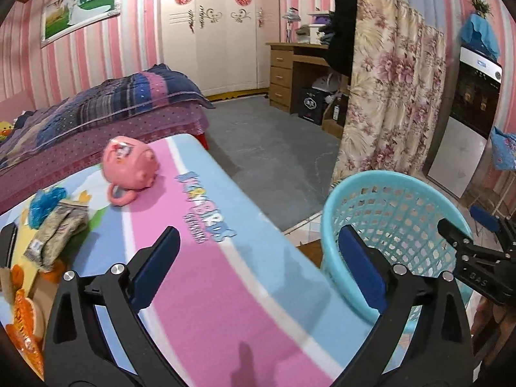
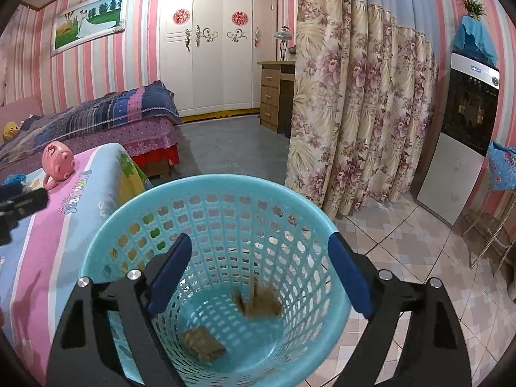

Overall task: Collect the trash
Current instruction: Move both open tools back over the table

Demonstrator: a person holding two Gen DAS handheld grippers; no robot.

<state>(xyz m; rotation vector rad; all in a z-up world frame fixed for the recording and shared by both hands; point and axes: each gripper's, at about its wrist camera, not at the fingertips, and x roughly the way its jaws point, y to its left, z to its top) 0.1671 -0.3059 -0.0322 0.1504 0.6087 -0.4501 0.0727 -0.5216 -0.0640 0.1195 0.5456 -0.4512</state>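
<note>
A light blue mesh basket (image 2: 225, 213) stands on the floor beside the table; it also shows in the left wrist view (image 1: 396, 200). Two brown scraps lie in it, one blurred (image 2: 258, 300), one near the bottom (image 2: 203, 343). My right gripper (image 2: 259, 274) is open and empty over the basket mouth. My left gripper (image 1: 258, 264) is open and empty over the pink and blue table cover (image 1: 200, 274). A crumpled grey-brown wrapper (image 1: 56, 235) and a blue scrap (image 1: 45, 204) lie at the table's left.
A pink pig-shaped cup (image 1: 129, 167) stands on the table. Orange toys (image 1: 25, 319) lie at the near left edge. A bed (image 1: 96, 113), a wardrobe (image 1: 219, 32), a desk (image 1: 290, 71), a floral curtain (image 2: 354, 113) and a water dispenser (image 2: 461, 135) surround the floor.
</note>
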